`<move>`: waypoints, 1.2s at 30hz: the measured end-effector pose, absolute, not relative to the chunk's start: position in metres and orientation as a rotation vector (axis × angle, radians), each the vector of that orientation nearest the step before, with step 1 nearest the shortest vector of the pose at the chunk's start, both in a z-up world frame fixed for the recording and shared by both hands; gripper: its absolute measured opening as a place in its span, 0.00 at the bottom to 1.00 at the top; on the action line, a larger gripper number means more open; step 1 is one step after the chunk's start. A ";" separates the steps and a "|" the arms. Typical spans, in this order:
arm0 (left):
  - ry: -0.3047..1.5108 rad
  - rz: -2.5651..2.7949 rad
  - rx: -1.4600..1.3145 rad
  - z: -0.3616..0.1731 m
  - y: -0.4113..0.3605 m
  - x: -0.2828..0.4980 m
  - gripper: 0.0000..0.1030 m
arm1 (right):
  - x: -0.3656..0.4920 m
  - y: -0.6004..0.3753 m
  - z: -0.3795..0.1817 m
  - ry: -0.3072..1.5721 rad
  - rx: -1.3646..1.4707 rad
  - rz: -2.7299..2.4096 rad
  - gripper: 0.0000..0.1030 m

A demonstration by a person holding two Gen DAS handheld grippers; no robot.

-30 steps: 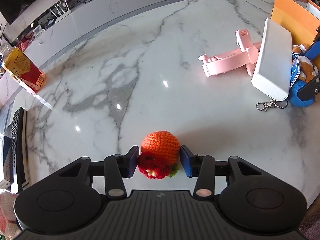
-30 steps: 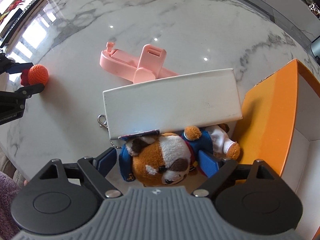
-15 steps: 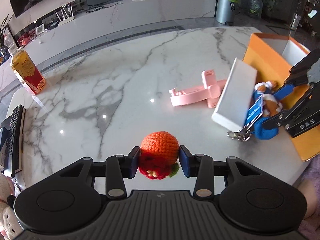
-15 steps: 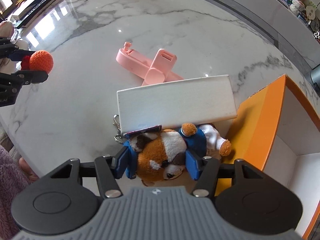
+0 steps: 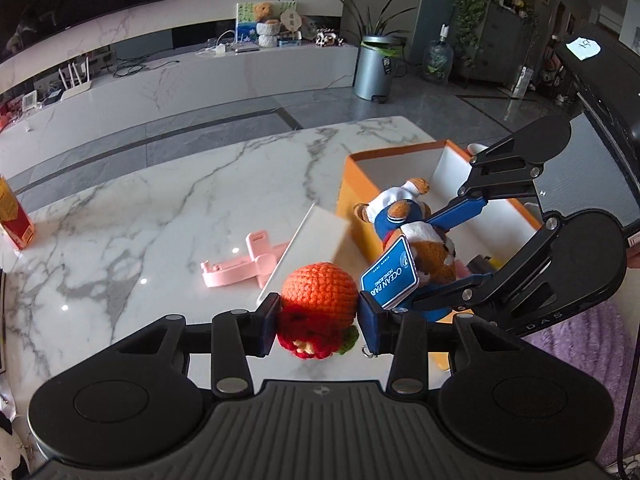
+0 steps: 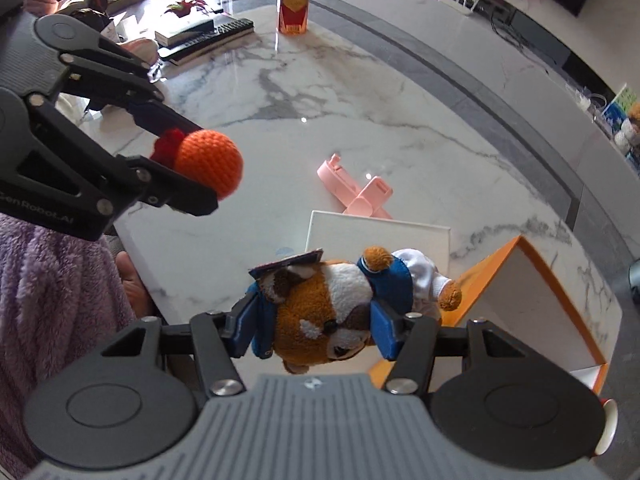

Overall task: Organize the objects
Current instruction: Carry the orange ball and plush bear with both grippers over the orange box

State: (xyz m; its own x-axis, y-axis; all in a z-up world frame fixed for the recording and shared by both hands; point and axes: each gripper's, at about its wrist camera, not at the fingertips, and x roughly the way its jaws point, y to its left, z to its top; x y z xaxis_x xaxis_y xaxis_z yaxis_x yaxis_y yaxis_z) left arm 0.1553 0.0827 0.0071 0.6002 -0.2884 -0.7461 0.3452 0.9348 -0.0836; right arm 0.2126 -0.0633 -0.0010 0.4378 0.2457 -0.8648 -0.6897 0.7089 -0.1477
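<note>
My left gripper (image 5: 319,318) is shut on an orange crocheted ball with a red base (image 5: 319,292), held above the marble table (image 5: 160,208). From the right wrist view the same crocheted ball (image 6: 208,162) hangs at the upper left in the left gripper (image 6: 188,168). A brown and white plush dog in blue clothes (image 6: 332,312) is clamped in my right gripper (image 6: 316,330), lifted off the table. Seen from the left, the plush dog (image 5: 416,236) with its blue tag hangs at the rim of the open orange box (image 5: 352,216) in the right gripper (image 5: 452,248).
A pink folding stand (image 5: 244,268) and a white flat box (image 6: 376,236) lie on the table beside the orange box (image 6: 532,304). A juice carton (image 5: 12,216), a bottle (image 6: 294,4) and a remote (image 6: 208,36) stand at the far edges. A purple sleeve (image 6: 56,292) is near.
Both grippers have risen from the table with their toys. The right gripper closed on the plush dog and lifted it toward the orange box; the white flat box now lies lower.
</note>
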 end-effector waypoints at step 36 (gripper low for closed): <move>0.887 -0.582 0.142 -0.043 -0.073 0.264 0.47 | 0.300 -0.260 -0.117 1.319 0.174 0.012 0.59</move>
